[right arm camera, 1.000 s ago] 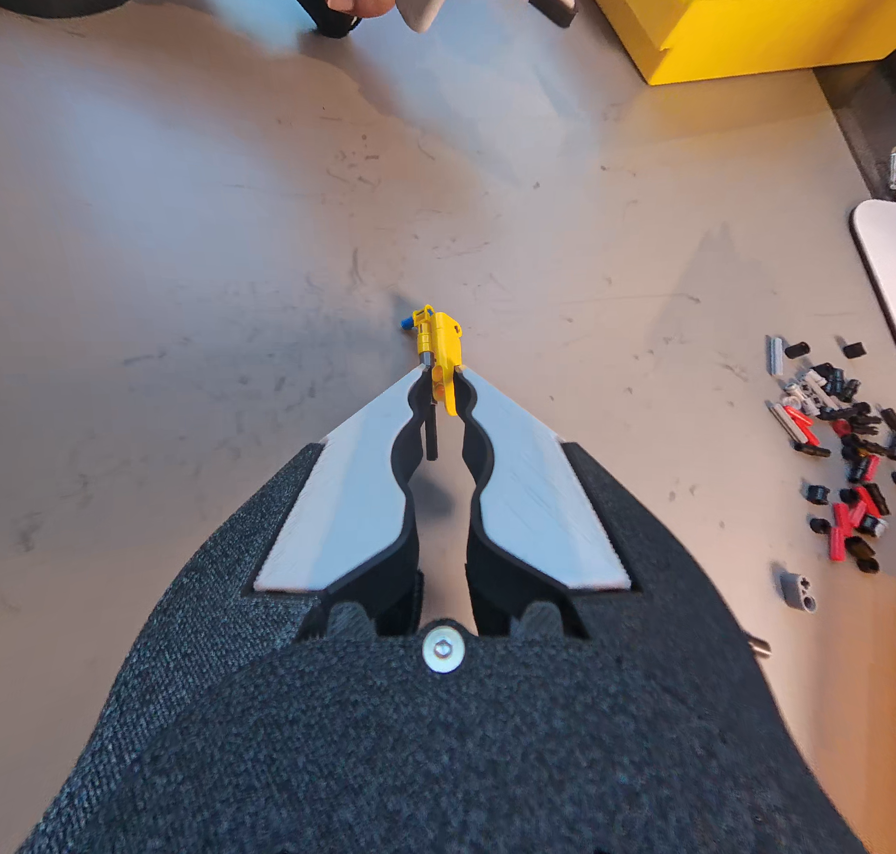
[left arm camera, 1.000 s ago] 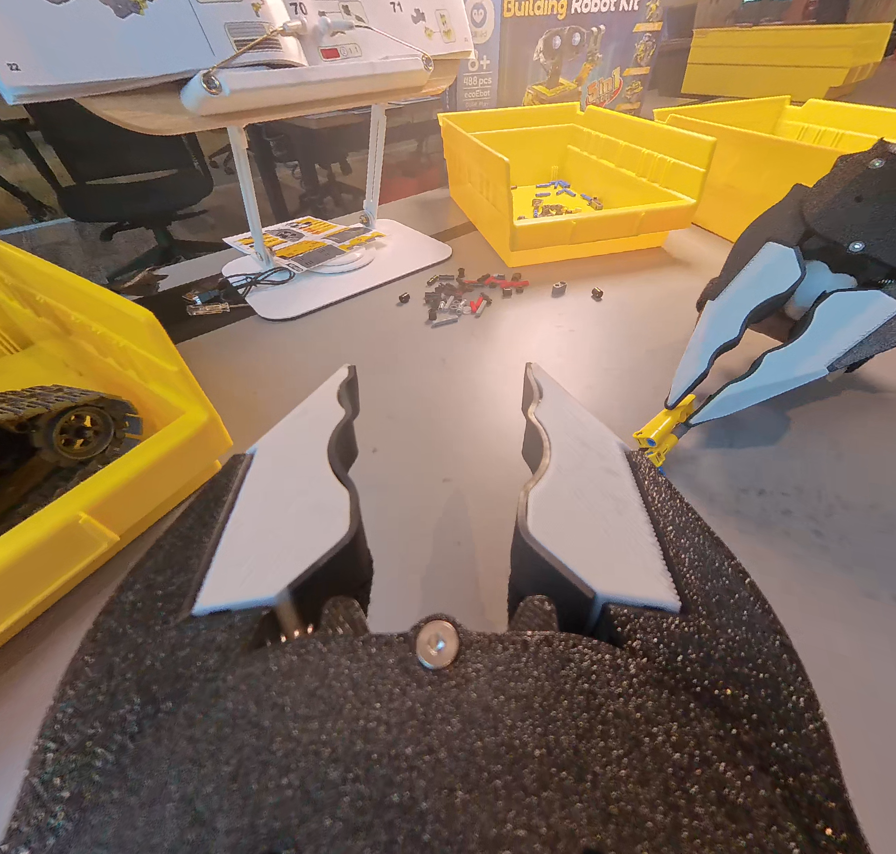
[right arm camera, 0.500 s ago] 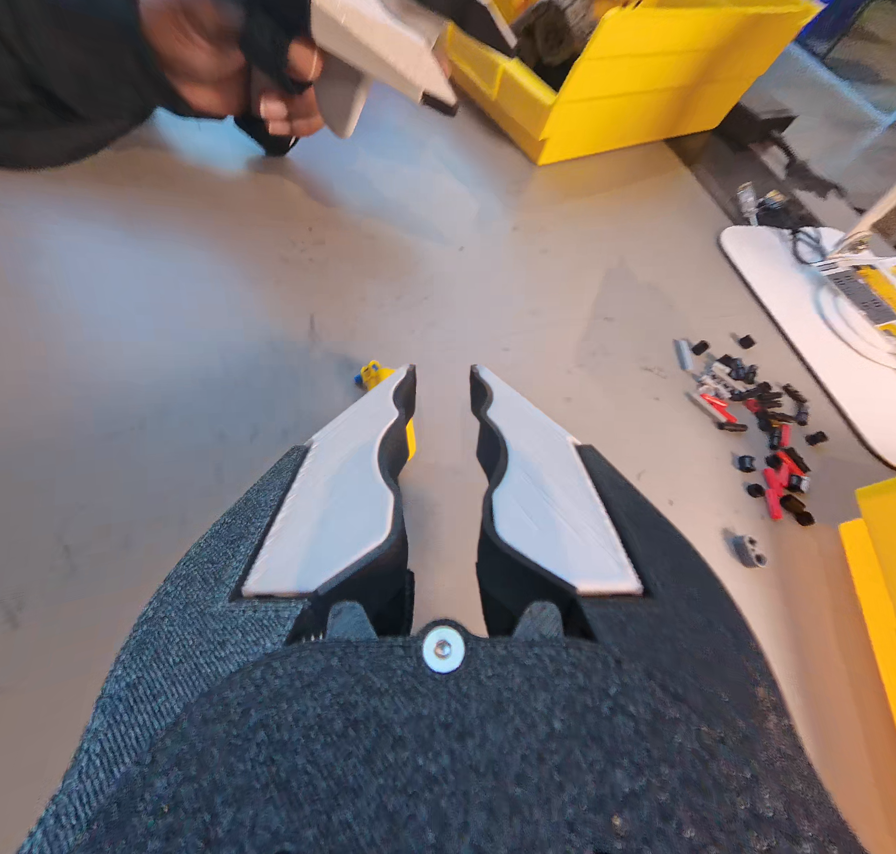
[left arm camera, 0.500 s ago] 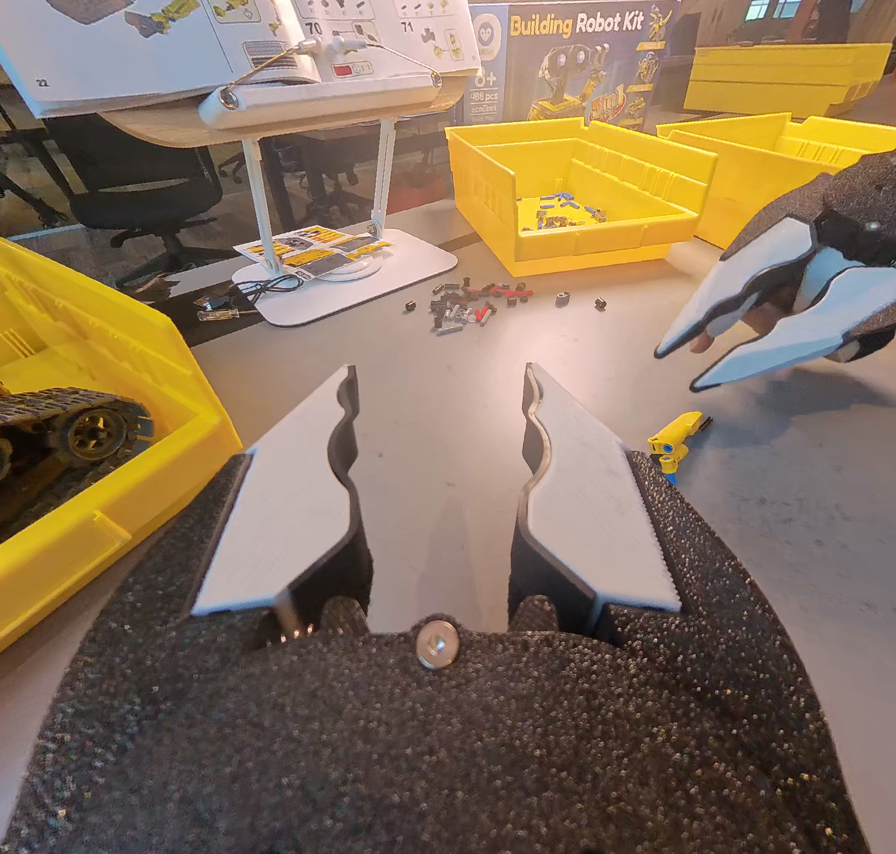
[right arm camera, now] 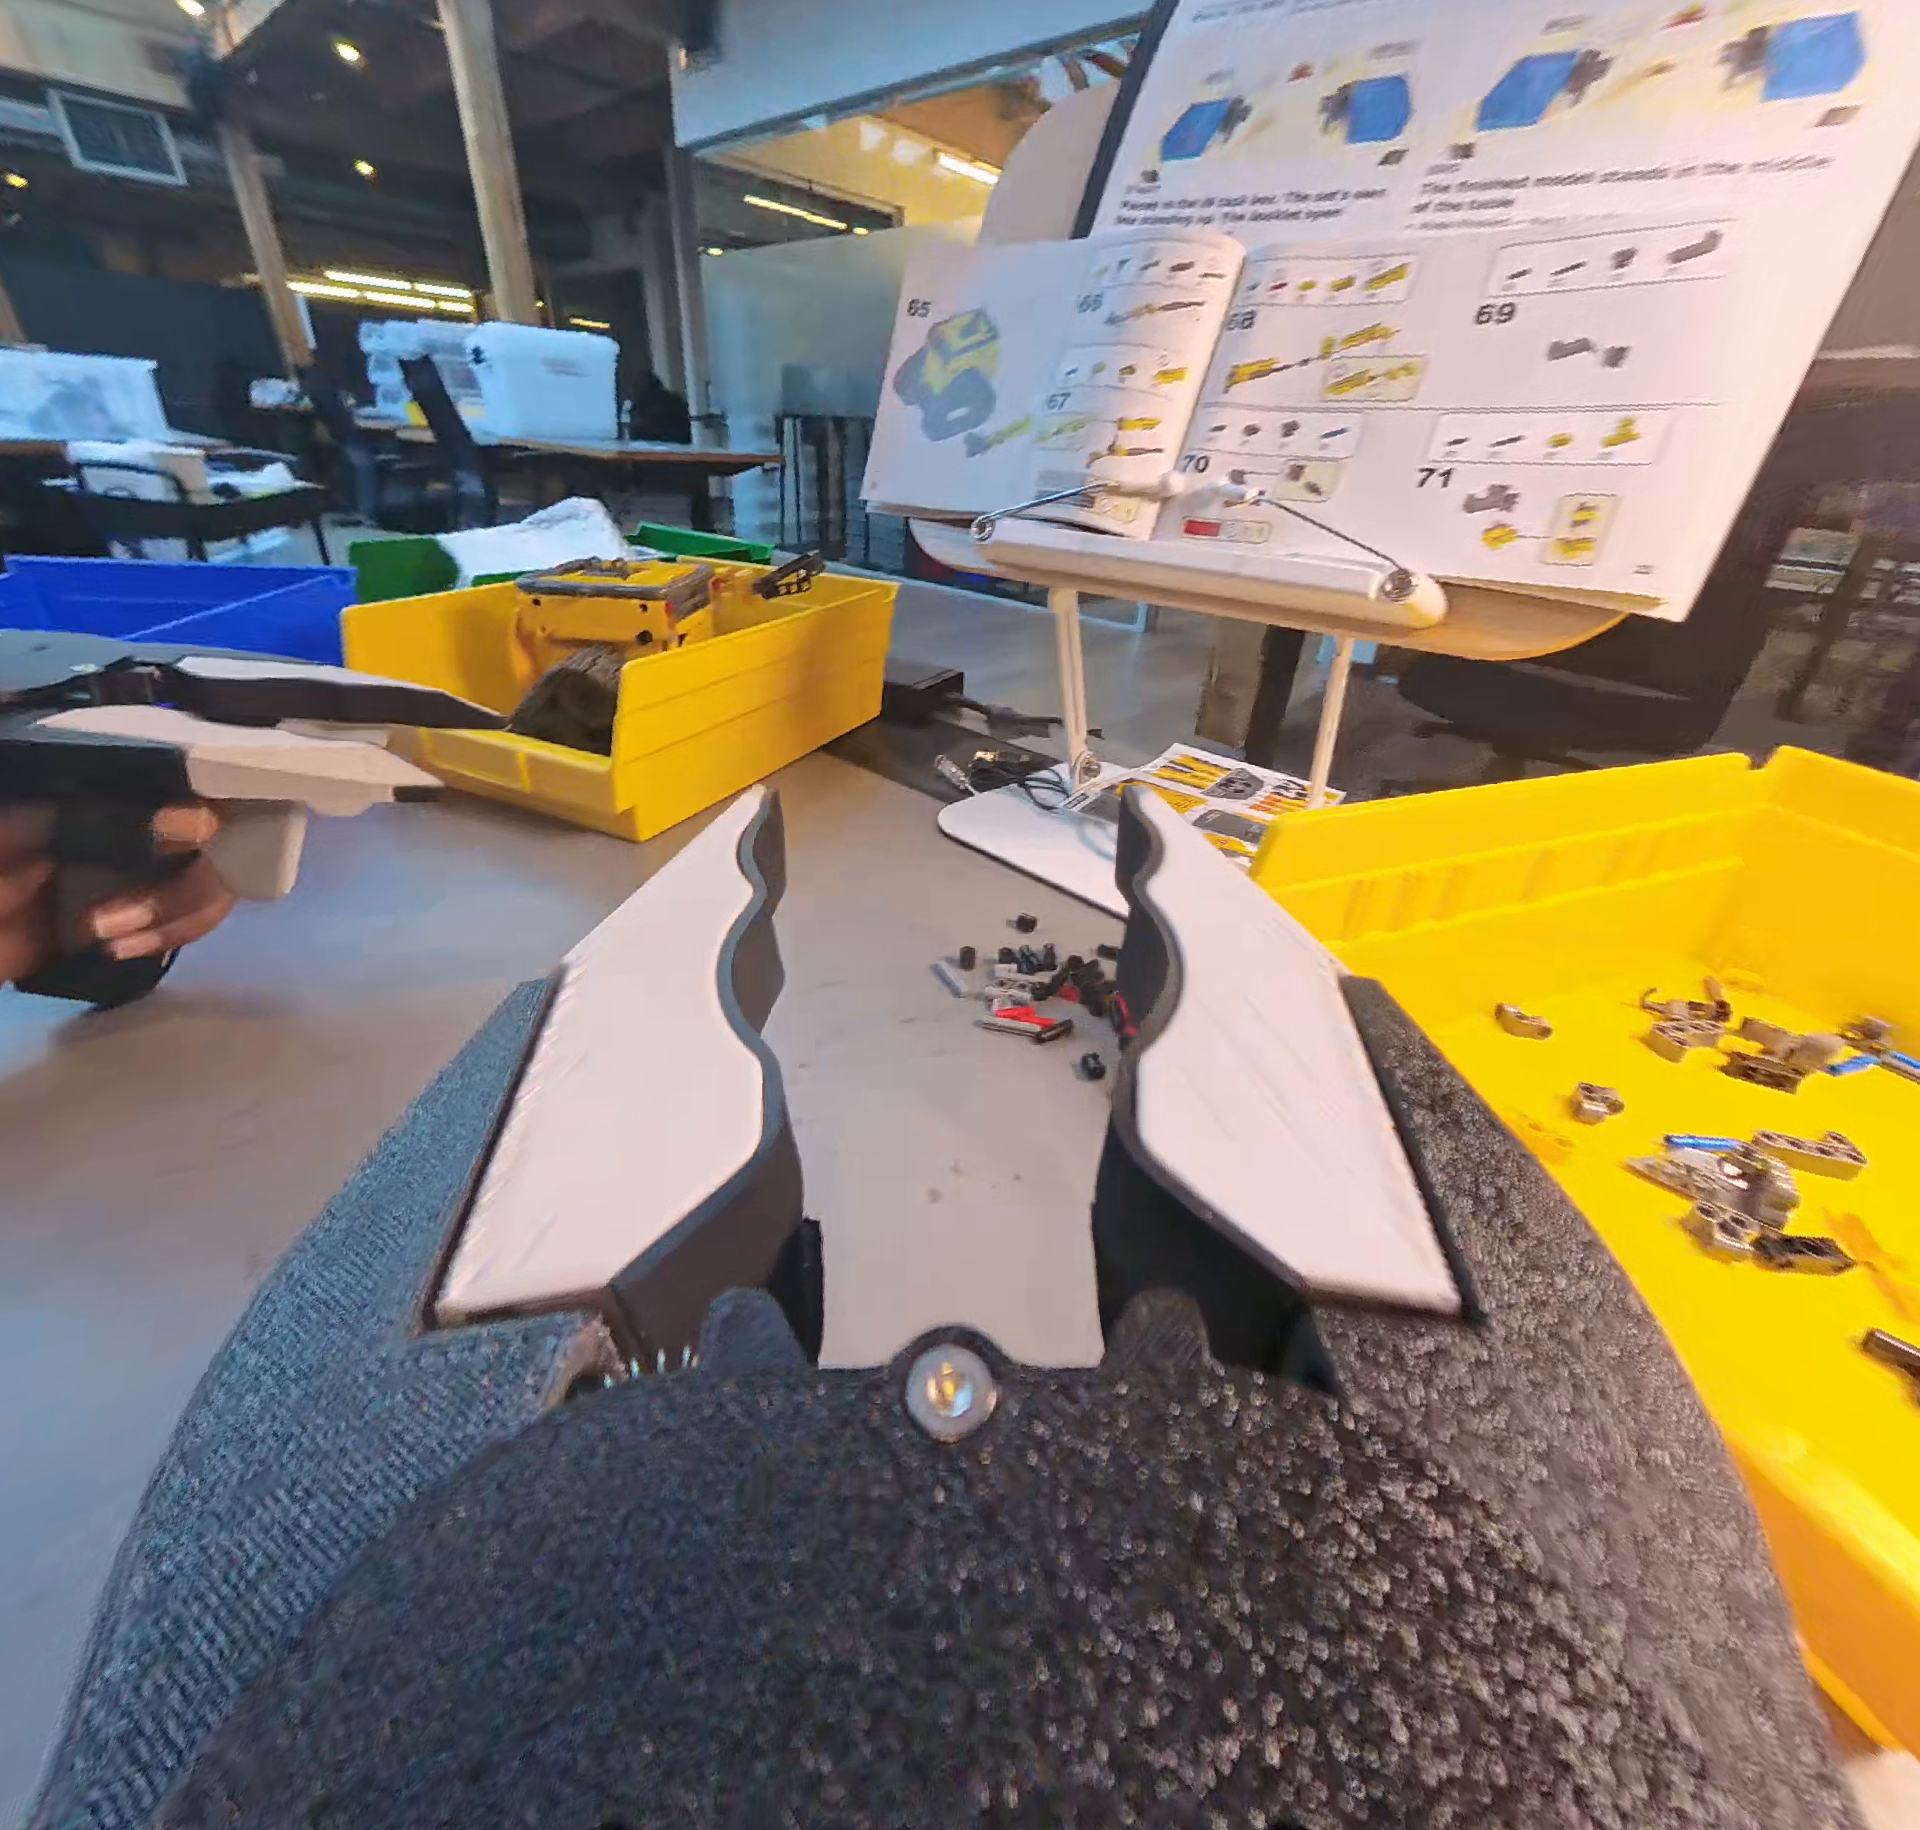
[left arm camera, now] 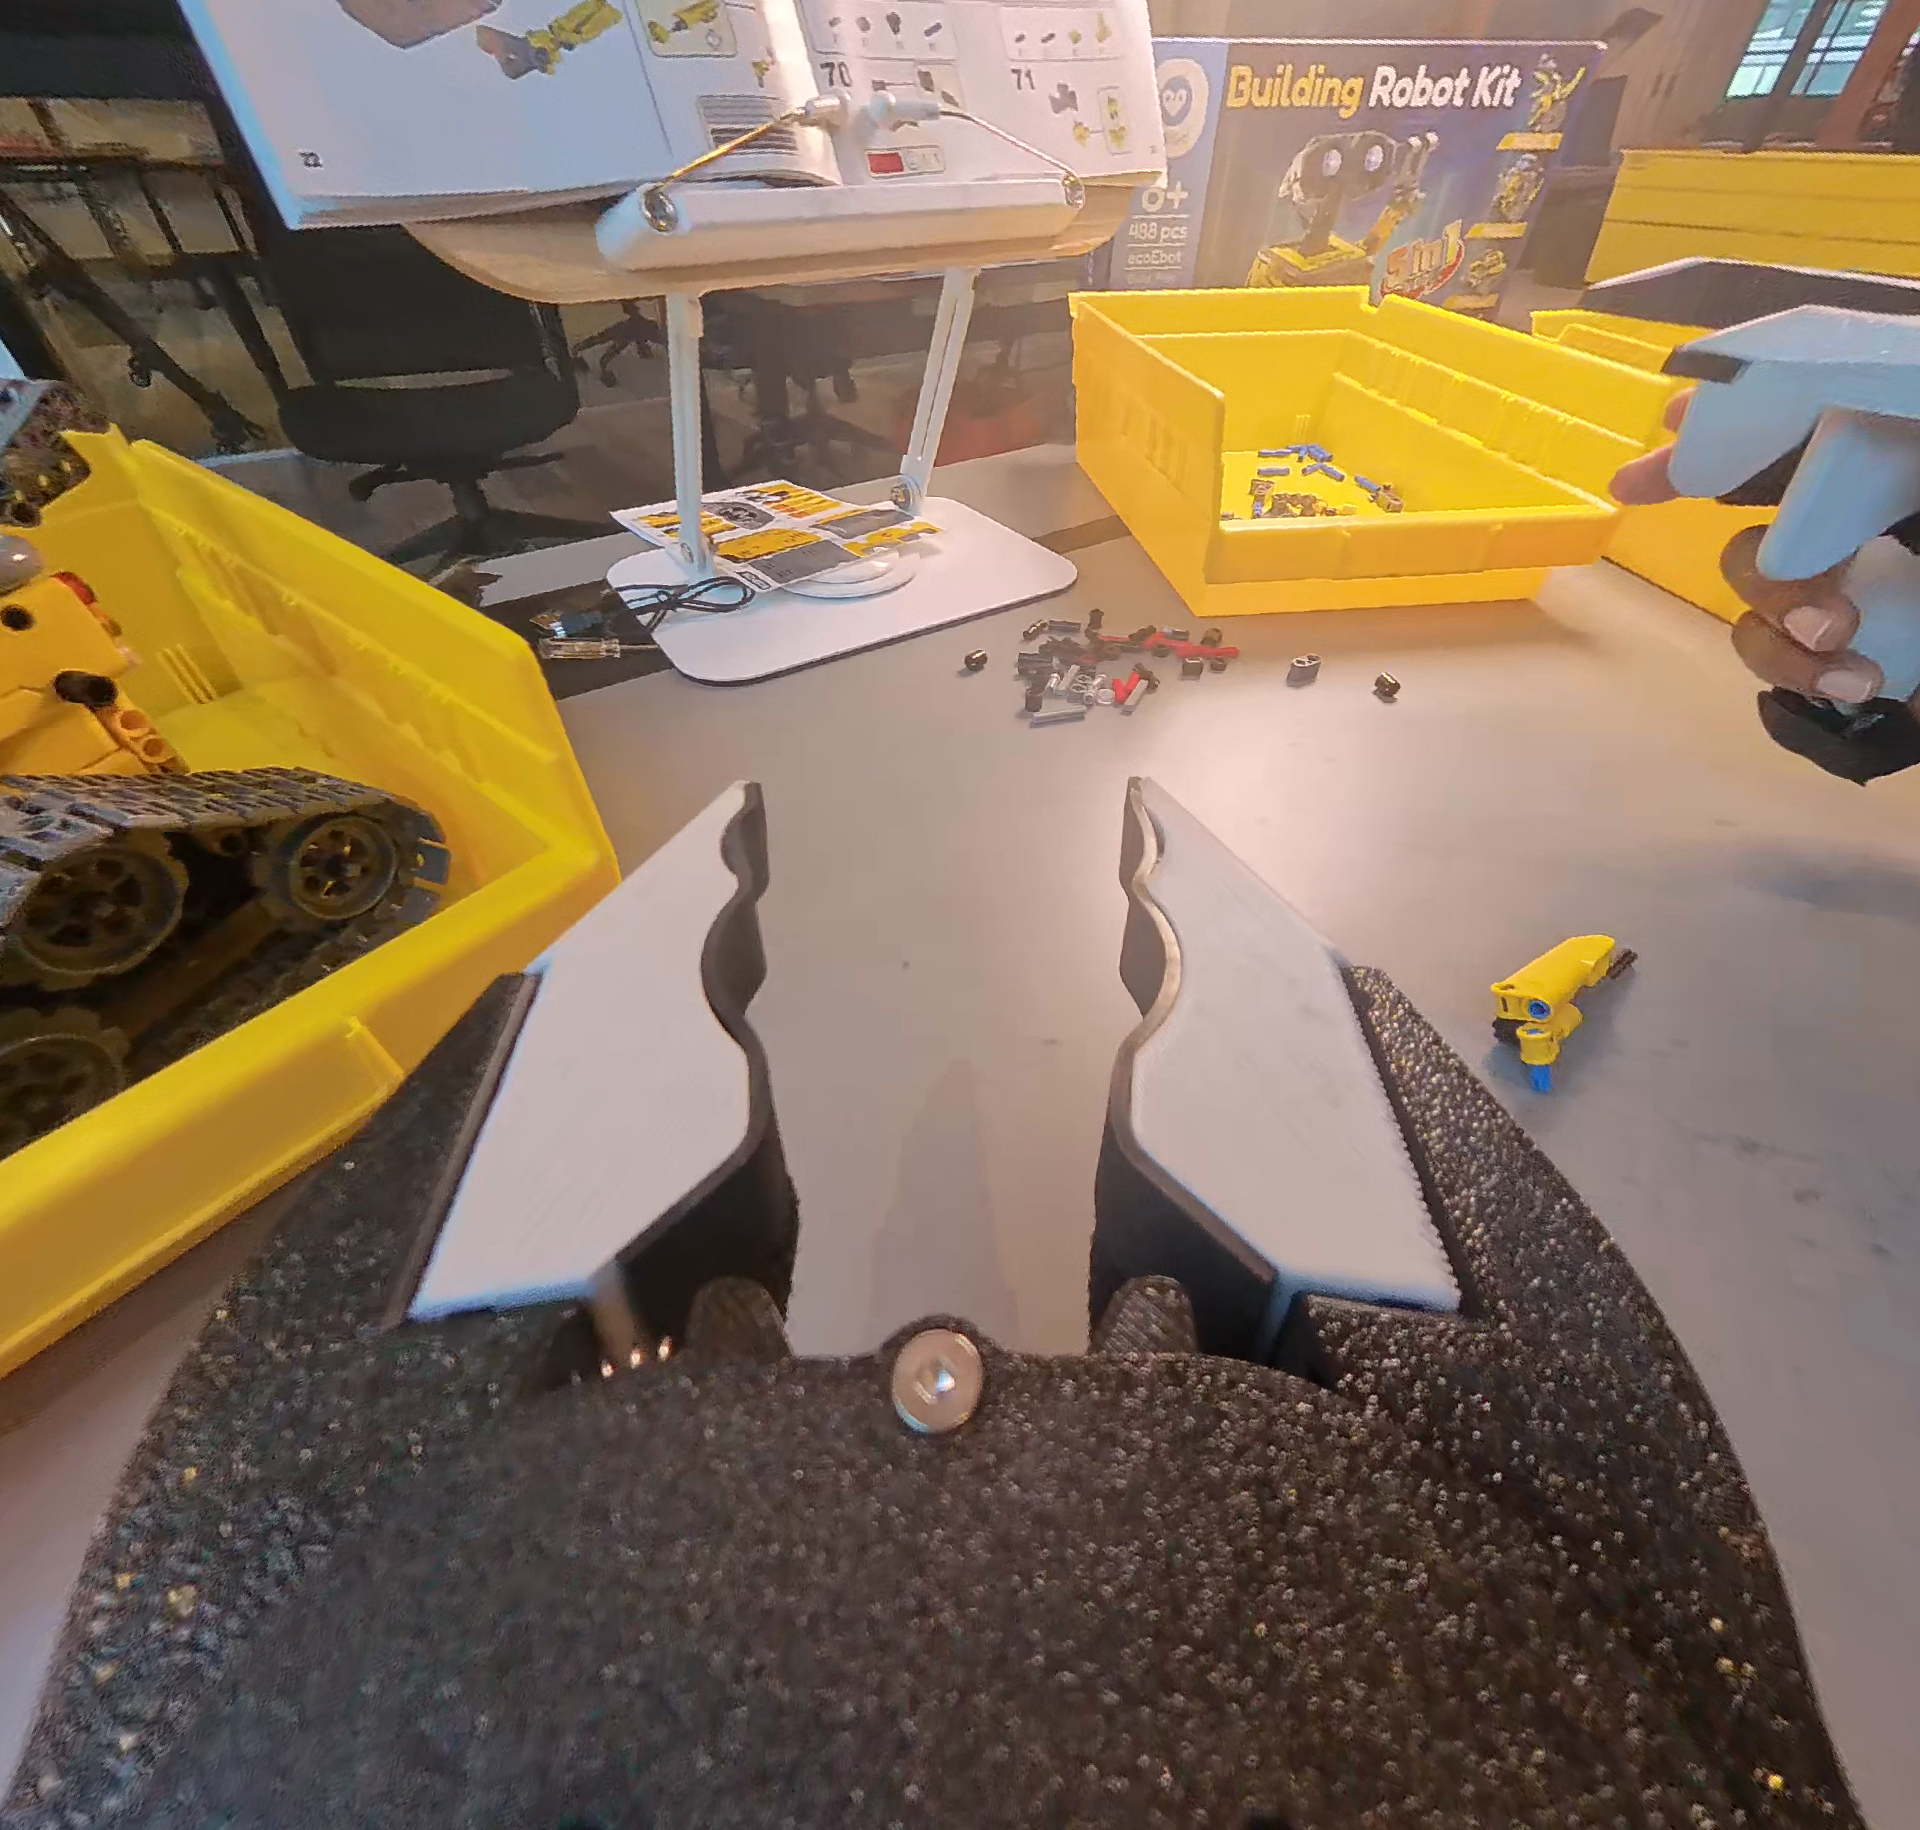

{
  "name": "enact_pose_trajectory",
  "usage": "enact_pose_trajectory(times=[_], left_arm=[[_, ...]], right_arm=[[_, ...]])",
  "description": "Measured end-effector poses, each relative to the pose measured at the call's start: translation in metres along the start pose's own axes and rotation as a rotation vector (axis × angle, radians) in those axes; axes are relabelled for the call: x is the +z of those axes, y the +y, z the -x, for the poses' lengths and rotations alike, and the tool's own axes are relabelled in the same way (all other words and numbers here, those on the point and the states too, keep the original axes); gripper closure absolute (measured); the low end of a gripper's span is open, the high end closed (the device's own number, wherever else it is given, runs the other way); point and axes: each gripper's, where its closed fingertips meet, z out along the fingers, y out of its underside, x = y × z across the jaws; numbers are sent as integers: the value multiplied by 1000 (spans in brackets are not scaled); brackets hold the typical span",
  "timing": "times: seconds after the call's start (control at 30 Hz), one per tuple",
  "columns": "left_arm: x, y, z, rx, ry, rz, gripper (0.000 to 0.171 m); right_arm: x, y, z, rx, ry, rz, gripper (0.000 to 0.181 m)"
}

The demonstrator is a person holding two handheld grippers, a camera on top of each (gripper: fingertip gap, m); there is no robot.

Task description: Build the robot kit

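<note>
A small yellow brick assembly with blue pins lies alone on the grey table, right of my left gripper. The left gripper is open and empty, low over the table. My right gripper is open and empty, raised and level, pointing toward a scatter of small black, red and grey pieces. The same scatter shows in the left wrist view. The right gripper's handle, held by a hand, shows at the right edge of the left wrist view. The left gripper shows at the left of the right wrist view.
A yellow bin at the left holds a tracked yellow model. Another yellow bin at the right holds several small parts. A white book stand with an open instruction booklet stands behind, with a kit box beyond it.
My right gripper let go of the yellow assembly, opened wide, lifted and swung up toward the bin and book stand. The assembly now lies on the table. The left gripper stayed open.
</note>
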Motion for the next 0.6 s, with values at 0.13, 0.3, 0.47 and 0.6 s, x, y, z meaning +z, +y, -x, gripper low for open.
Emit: enact_pose_trajectory(times=[0.13,0.3,0.47,0.6], left_arm=[[-3,-3,10,-11,-33,-21,103],[-5,-5,16,-15,-55,-34,103],[-6,-7,18,1,-68,-44,102],[-7,-9,17,10,-68,-50,102]], right_arm=[[-2,-5,-8,7,38,-20,114],[-1,-3,-7,2,40,-16,111],[2,0,-4,-5,29,-4,108],[4,3,-1,-11,23,4,107]])
